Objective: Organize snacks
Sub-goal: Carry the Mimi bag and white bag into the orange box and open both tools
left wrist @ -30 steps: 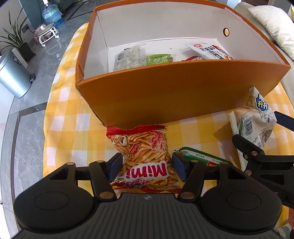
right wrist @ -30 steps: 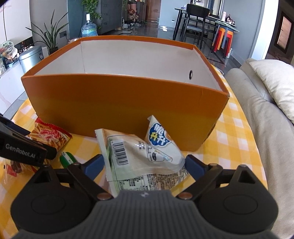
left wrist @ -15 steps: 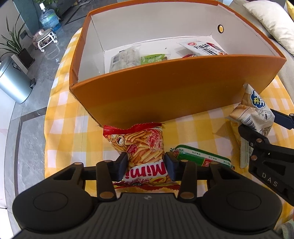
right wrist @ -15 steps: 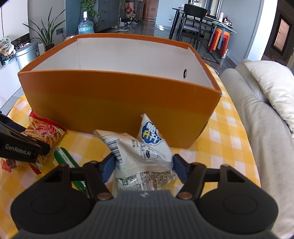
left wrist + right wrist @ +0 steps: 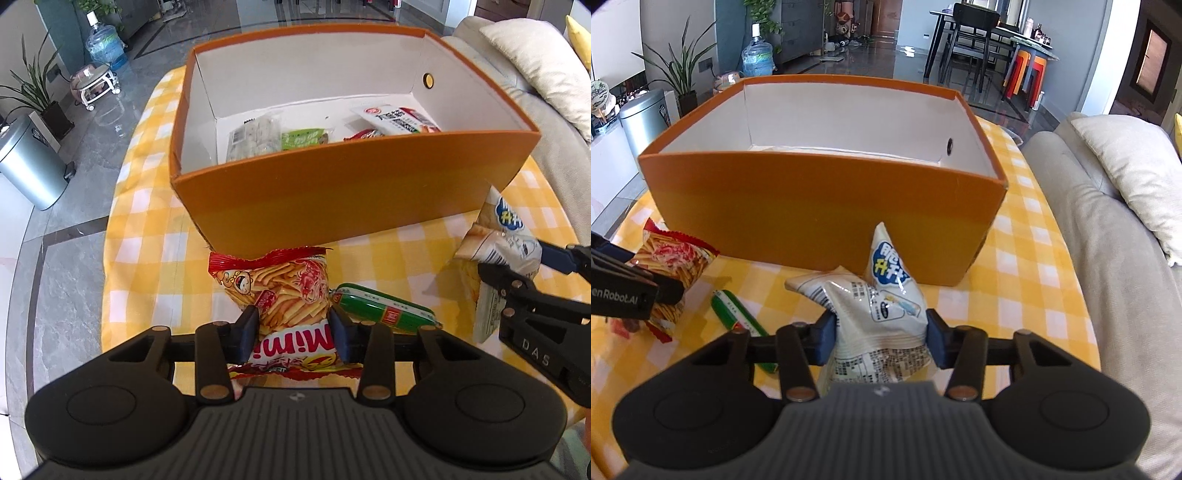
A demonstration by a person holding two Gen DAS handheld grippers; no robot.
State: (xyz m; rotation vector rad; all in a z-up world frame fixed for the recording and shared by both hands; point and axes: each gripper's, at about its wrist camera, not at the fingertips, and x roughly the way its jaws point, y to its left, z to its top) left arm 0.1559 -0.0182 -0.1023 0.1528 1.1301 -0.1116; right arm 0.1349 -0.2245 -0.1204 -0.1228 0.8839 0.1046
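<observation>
My left gripper (image 5: 293, 334) is shut on a red Mimi chips bag (image 5: 284, 291), raised a little above the yellow checked cloth in front of the orange box (image 5: 332, 192). The jaws of my right gripper (image 5: 881, 339) are closing on a white snack bag (image 5: 875, 314), which crumples between the pads near the box's right front corner. In the right wrist view the chips bag (image 5: 674, 258) and the left gripper (image 5: 661, 290) show at far left. A green sausage stick (image 5: 384, 308) lies on the cloth between the two grippers. Several snack packets (image 5: 280, 136) lie inside the box.
The table's cloth edge (image 5: 107, 295) drops to a grey tiled floor on the left, where a metal bin (image 5: 26, 166) stands. A beige sofa (image 5: 1108, 258) with a cushion runs along the right. The box's front wall (image 5: 820, 210) rises right ahead of both grippers.
Both grippers closed onto their bags. The left one lifted the chips bag slightly and now sees deeper into the box. The white bag crumpled inward between the right pads.
</observation>
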